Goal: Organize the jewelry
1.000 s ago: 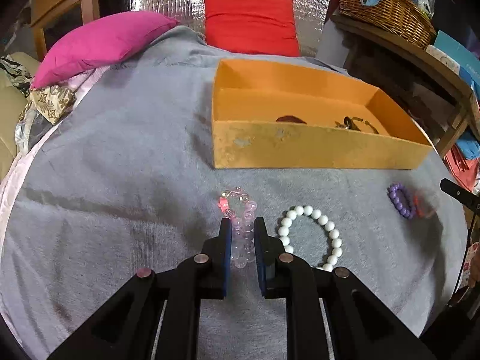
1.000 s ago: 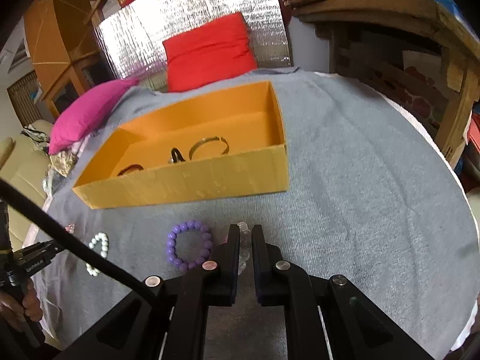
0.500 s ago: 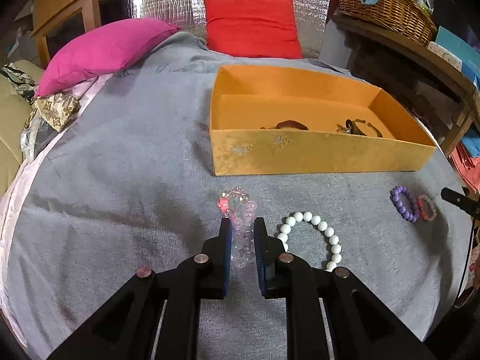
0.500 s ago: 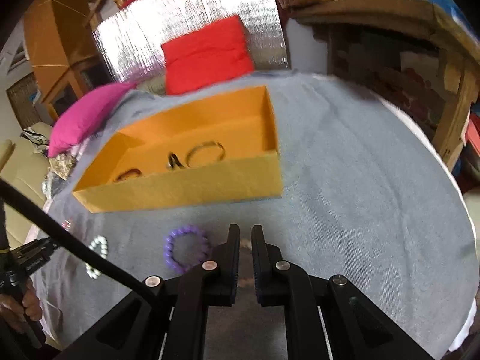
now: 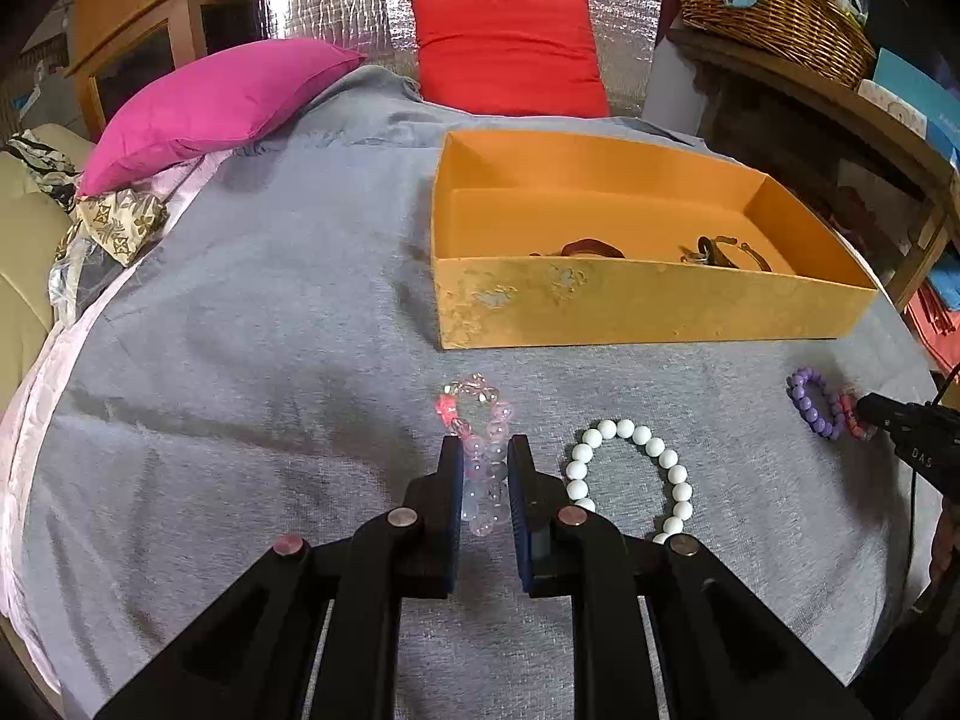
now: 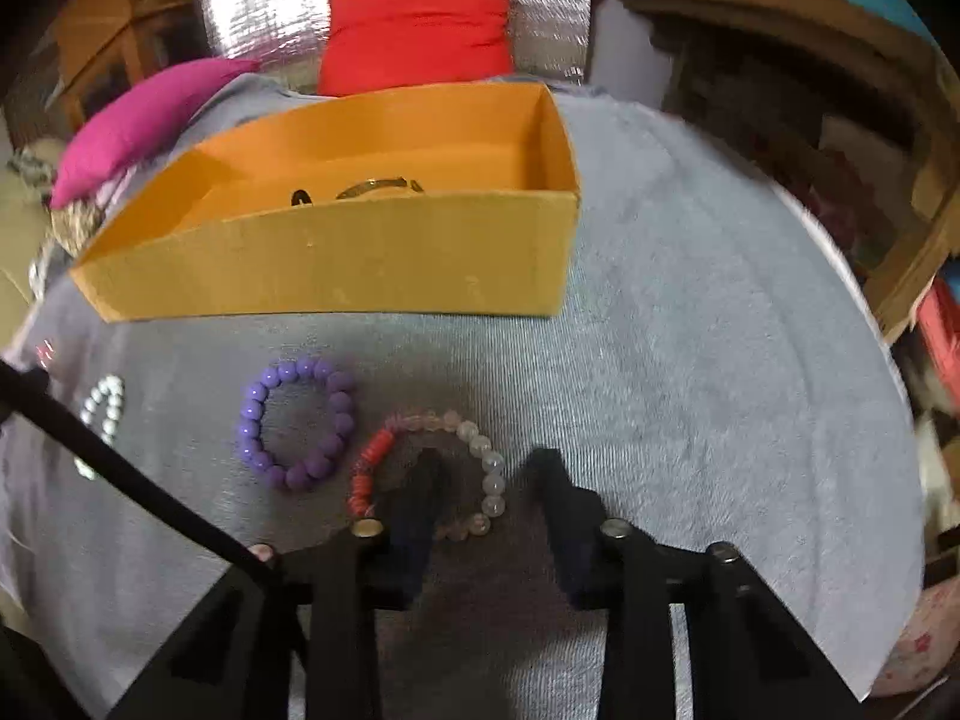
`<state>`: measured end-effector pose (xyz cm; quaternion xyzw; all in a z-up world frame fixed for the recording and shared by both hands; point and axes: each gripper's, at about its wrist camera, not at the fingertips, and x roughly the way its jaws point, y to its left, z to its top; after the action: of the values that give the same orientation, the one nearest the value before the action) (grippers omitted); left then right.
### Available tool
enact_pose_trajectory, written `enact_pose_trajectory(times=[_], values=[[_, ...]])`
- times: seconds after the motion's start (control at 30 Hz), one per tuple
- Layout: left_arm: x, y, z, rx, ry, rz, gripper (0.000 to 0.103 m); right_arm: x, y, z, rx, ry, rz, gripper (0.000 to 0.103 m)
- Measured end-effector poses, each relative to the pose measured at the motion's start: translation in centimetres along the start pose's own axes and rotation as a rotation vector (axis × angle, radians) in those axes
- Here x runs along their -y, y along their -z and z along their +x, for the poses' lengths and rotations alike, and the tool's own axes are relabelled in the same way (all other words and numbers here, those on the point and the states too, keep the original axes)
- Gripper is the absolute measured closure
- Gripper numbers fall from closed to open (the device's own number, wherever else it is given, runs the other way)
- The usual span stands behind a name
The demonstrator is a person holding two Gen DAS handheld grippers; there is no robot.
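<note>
Two tools | left gripper [image 5: 485, 468] clenched on pink bracelet [image 5: 480, 420] | right gripper [image 6: 486, 459] seemingly spread astride mixed-bead bracelet [image 6: 375, 450]

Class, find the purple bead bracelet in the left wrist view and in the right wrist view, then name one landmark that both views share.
Left wrist view: purple bead bracelet lies far right on the grey cloth, below the box's right end.
Right wrist view: purple bead bracelet lies left of centre, beside the red and clear bead bracelet.
Shared landmark: the orange box.
</note>
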<state>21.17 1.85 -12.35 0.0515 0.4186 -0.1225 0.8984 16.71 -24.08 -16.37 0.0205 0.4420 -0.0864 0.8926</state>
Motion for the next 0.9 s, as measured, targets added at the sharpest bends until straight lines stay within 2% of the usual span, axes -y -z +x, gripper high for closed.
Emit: enact_pose_trajectory(times=[0.13, 0.27, 0.57, 0.8, 0.9], values=[[-0.1, -0.1, -0.2, 0.014, -0.008, -0.003, 0.088, -0.2, 0.1, -0.4, 0.023, 0.013, 0.006, 0.094], [0.1, -0.2, -0.6, 0.037, -0.010, 0.002, 0.088, 0.9, -0.5, -2.2, 0.108, 0.003, 0.059, 0.094], [0.6, -0.6, -1.0, 0.061, -0.014, 0.007, 0.088, 2.9, -1.5, -5.6, 0.269, -0.087, 0.181, 0.094], [1.3, -0.9, -1.5, 0.079, -0.012, 0.018, 0.088, 3.6, -1.9, -5.9, 0.296, -0.203, 0.247, 0.094], [1.8, -1.0, -1.8, 0.088, -0.007, 0.021, 0.088, 3.7, -1.9, -6.2, 0.305, -0.207, 0.250, 0.094]])
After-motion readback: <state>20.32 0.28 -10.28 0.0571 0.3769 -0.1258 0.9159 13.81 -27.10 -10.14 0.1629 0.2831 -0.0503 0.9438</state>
